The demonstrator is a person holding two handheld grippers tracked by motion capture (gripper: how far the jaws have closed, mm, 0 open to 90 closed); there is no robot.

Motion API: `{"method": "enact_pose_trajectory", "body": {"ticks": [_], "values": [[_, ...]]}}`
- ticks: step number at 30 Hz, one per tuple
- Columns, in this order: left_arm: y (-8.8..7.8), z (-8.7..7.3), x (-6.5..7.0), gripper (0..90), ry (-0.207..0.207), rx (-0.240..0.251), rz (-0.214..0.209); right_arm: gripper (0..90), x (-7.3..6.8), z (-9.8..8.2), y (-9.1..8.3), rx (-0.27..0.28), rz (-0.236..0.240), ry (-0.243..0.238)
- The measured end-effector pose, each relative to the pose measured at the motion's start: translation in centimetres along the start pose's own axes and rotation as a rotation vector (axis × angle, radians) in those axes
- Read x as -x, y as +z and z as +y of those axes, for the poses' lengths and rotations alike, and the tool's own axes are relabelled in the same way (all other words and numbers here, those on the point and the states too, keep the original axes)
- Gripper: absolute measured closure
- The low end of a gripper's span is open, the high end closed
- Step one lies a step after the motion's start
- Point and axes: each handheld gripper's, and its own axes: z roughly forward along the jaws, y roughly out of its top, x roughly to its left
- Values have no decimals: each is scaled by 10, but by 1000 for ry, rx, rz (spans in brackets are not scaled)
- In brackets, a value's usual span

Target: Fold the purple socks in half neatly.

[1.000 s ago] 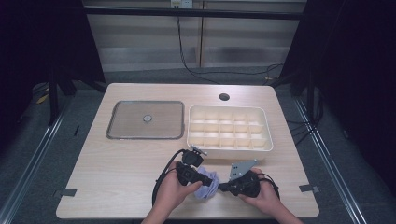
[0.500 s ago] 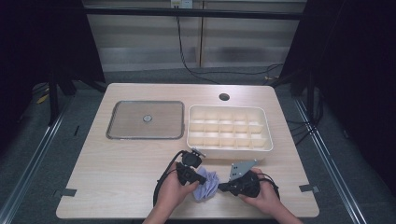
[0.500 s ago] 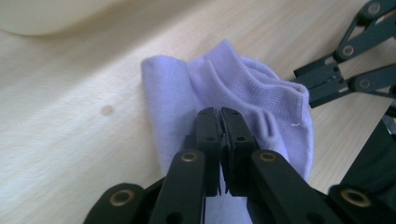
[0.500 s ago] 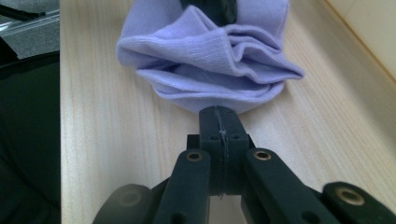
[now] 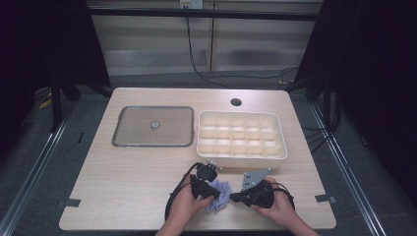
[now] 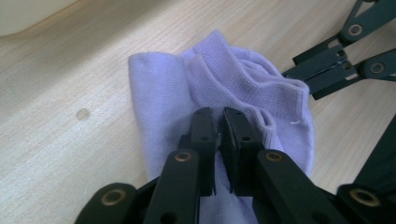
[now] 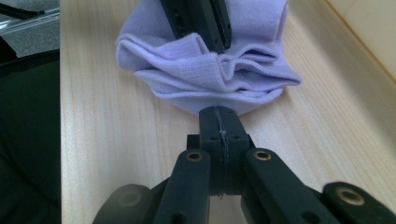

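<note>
Sock [image 6: 224, 93]: lying bunched on the surface [image 5: 128, 177] near the divided tray [image 5: 241, 140].
Left fingers [image 6: 218, 135]: having just been opening, still pinching a fold.
Right fingers [image 7: 219, 122]: pressing shut, apparently empty, at the sock's edge.
Risk: thin pinch slipping, fabric unrolling.

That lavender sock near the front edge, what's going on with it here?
A person is working a lavender sock on the table with two handheld grippers. The left gripper has its fingers pinched on a fold of the sock and has just been adjusting that grip. The right gripper is shut, its tip at the sock's edge. The compartment tray and the flat metal tray sit untouched behind.
</note>
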Motion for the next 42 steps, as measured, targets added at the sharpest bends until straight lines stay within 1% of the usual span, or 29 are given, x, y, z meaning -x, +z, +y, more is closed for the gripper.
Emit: {"method": "enact_pose_trajectory", "body": {"ticks": [3, 5, 7, 10, 13, 15, 17, 18, 23, 26, 27, 30, 35, 39, 42], "values": [[-6, 2, 2, 811, -2, 27, -12, 900, 0, 0, 0, 1, 3, 4], [-10, 5, 0, 811, -2, 42, -2, 900, 0, 0, 0, 1, 4, 3], [-11, 7, -3, 812, -14, 50, 11, 900, 0, 0, 0, 1, 5, 2], [-5, 7, -8, 818, -21, 32, 18, 900, 0, 0, 0, 1, 4, 2], [2, 5, -7, 820, -21, 26, 15, 900, 0, 0, 0, 0, 5, 3], [3, 5, -6, 822, -11, 22, 17, 900, 0, -1, 0, 1, 5, 2], [4, 5, -5, 821, -9, 24, 19, 900, 0, -1, 0, 2, 4, 2], [3, 5, -5, 818, 4, 14, 16, 900, 0, -1, 0, 1, 4, 2], [2, 5, -2, 757, 19, 16, 6, 900, 1, -1, 0, 4, 3, 2], [-2, 5, -1, 711, 20, 22, -4, 900, 0, -1, 0, 4, 3, 4], [-4, 6, -1, 704, 14, 27, -4, 900, 0, -1, 0, 5, 2, 4], [-8, 7, -2, 688, 16, 33, -6, 900, 1, -1, 0, 5, 3, 4], [-15, 8, -5, 652, 14, 43, 5, 900, 0, -1, 0, 5, 4, 4], [-19, 8, -7, 632, -2, 60, 9, 900, 1, -1, 0, 6, 3, 4], [-22, 8, -10, 614, -8, 59, 13, 900, 0, -1, 0, 4, 4, 4]]}}
